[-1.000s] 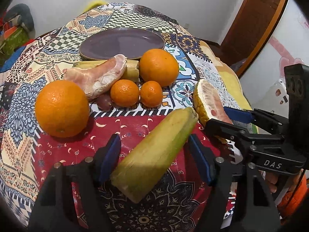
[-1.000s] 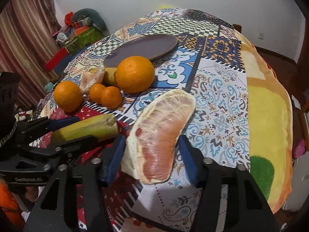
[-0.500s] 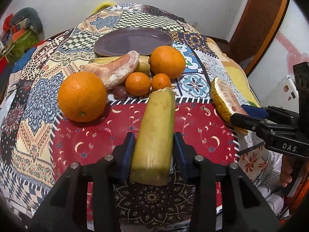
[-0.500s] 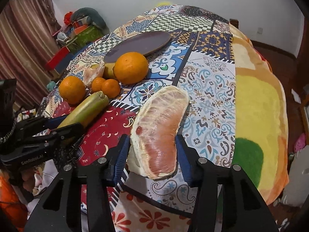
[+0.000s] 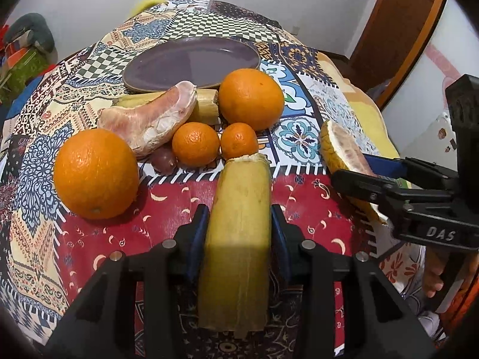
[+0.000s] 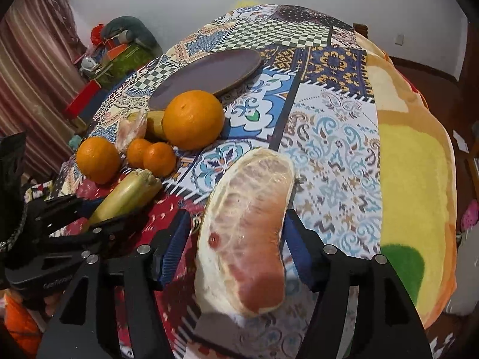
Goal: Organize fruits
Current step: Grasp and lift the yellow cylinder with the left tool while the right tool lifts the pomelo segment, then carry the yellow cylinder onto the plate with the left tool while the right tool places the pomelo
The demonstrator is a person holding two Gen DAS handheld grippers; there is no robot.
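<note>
Both pieces just came up off the surface: my left gripper (image 5: 239, 230) is clamped on the sugarcane stick (image 5: 239, 239), my right gripper (image 6: 239, 239) on the pomelo wedge (image 6: 248, 239). Next is carrying. The purple plate (image 5: 191, 59) sits behind the oranges (image 5: 251, 98), bare, approach from above open.

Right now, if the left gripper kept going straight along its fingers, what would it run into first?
The left gripper is shut on the sugarcane piece, whose tip points at the small tangerine. That tangerine would likely be met first, with the large orange behind it; the gap is hard to judge.
</note>
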